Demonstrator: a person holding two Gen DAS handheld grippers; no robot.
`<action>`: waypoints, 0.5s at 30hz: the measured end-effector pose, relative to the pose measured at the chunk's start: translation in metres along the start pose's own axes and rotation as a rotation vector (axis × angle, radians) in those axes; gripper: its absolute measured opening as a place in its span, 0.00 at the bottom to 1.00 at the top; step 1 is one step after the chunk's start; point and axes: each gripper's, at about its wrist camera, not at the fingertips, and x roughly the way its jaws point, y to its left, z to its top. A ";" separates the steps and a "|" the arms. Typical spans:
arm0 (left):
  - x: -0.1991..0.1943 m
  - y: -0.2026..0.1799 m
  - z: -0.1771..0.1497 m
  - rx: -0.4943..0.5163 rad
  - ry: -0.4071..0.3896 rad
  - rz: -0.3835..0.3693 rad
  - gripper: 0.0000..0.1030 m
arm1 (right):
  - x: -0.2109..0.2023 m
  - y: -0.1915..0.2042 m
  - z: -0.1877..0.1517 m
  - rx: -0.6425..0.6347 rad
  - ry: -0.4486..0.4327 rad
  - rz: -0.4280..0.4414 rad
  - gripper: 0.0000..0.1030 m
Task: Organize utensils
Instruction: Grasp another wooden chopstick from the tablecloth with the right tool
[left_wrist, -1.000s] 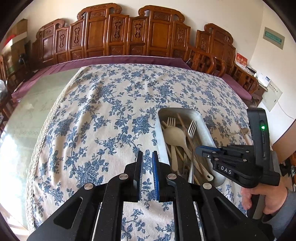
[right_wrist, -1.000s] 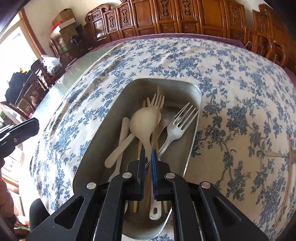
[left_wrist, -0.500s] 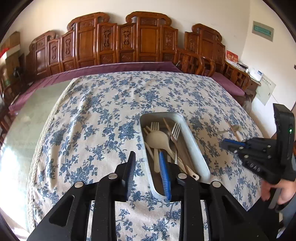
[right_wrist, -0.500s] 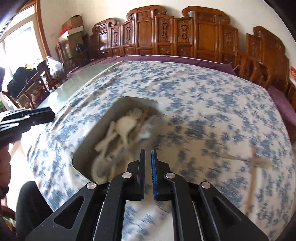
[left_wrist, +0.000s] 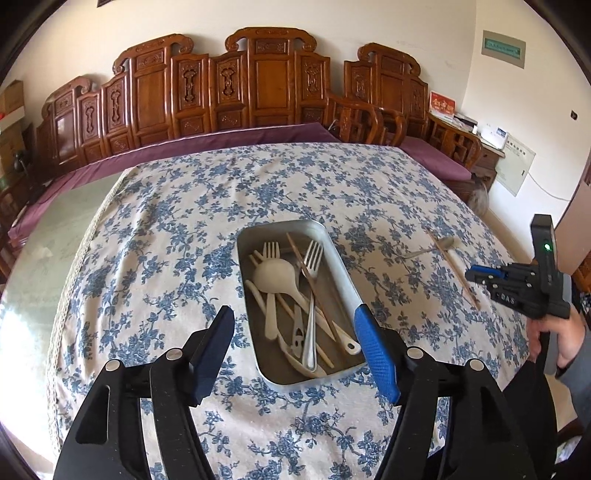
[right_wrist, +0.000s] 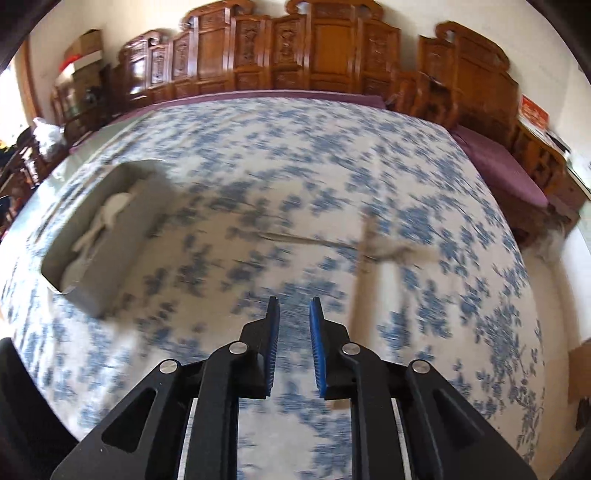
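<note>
A metal tray (left_wrist: 334, 254) on the floral tablecloth holds forks, a cream spoon (left_wrist: 275, 275), chopsticks and other cream utensils. My left gripper (left_wrist: 295, 343) is wide open and empty, its jaws straddling the tray's near end from above. A metal spoon (left_wrist: 434, 247) and a chopstick (left_wrist: 456, 275) lie on the cloth to the right. My right gripper (left_wrist: 471, 275) hovers beside them. In the blurred right wrist view it (right_wrist: 293, 315) is partly open and empty, with the spoon (right_wrist: 391, 253) ahead and the tray (right_wrist: 99, 295) at left.
The tablecloth (left_wrist: 192, 221) covers a large table with a bare glass strip (left_wrist: 48, 254) at left. Carved wooden chairs (left_wrist: 258, 85) line the far side. A person's hand (left_wrist: 561, 334) holds the right gripper at the table's right edge.
My left gripper has opened wide and pulled back over the tray's near end. My right gripper has left the tray, swung right toward the loose spoon and chopstick, and opened slightly.
</note>
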 end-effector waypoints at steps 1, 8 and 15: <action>0.001 -0.001 0.000 0.000 0.004 0.000 0.63 | 0.005 -0.005 -0.001 0.010 0.012 -0.004 0.18; 0.002 -0.007 0.000 -0.012 0.009 0.001 0.63 | 0.037 -0.024 0.001 0.075 0.048 -0.024 0.18; 0.004 -0.021 0.002 0.004 0.013 0.002 0.63 | 0.054 -0.026 0.007 0.075 0.065 -0.062 0.17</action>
